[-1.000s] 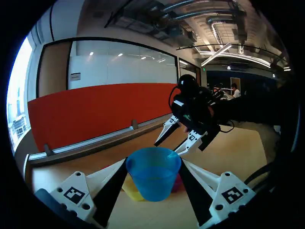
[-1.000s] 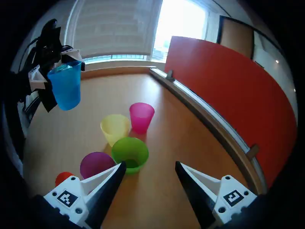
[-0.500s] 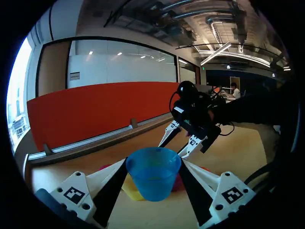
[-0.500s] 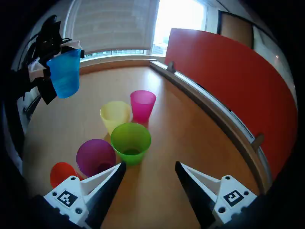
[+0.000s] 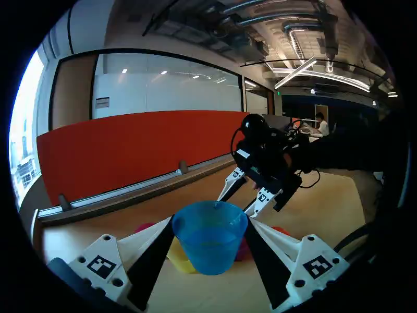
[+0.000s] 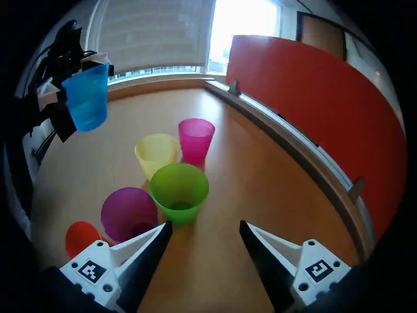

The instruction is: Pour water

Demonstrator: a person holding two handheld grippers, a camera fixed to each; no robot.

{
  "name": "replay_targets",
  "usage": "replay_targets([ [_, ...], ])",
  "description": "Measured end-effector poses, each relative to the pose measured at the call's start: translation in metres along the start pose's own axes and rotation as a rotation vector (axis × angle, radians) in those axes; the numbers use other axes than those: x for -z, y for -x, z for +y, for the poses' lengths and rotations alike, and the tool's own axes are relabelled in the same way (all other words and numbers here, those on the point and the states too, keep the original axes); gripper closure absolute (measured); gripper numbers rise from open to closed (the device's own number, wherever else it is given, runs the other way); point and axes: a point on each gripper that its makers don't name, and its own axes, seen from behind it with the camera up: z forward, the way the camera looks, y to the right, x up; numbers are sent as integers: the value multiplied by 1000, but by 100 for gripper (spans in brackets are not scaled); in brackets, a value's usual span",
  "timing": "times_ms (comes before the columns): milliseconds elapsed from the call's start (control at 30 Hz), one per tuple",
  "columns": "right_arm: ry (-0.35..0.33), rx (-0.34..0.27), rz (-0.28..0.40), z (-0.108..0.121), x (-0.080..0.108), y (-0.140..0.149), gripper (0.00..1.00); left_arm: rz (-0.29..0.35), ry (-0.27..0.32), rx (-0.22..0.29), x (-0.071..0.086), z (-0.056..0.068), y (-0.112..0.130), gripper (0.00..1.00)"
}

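The left gripper [image 5: 208, 223] keeps its fingers clenched on the translucent blue plastic cup [image 5: 209, 248], which is upright, holds water and hangs above the wooden tabletop [image 6: 250, 172]. The right gripper [image 6: 205, 223], its fingers released and empty, has come nearer the green plastic cup [image 6: 179, 193] at 11 o'clock. Pouring is probably next.

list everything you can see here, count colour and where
blue cup: 1, translucent blue, held in the air
pink cup: 1, magenta, on the table, far end of the group
yellow cup: 1, yellow, beside the pink cup
green cup: 1, green, nearest the right tool's tips
purple cup: 1, purple, beside the green cup
red cup: 1, red-orange, beside the purple cup, partly hidden
table: 1, light wood, under the cups
partition: 1, red, along the table's edge
left tool: 1, white and black, shut on the blue cup
right tool: 1, white and black, open, empty, aimed at the cups
sleeve: 1, dark, behind the right tool
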Motion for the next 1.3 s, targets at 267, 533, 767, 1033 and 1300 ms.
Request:
replay_targets([
  [267, -20, 1, 5, -7, -9, -5, 0, -3, -2, 0, 1, -1, 2, 11],
  [533, -44, 10, 10, -16, -17, -11, 0, -7, -5, -1, 3, -3, 4, 11],
  [767, -66, 14, 19, -25, -26, -19, 0, -9, -7, 1, 4, -4, 4, 11],
  [1033, -79, 22, 22, -31, -34, -26, 0, -10, -15, 4, 7, -7, 7, 11],
  [1300, -88, 26, 29, -34, -42, -33, 0, -11, -21, 6, 10, -9, 8, 11],
])
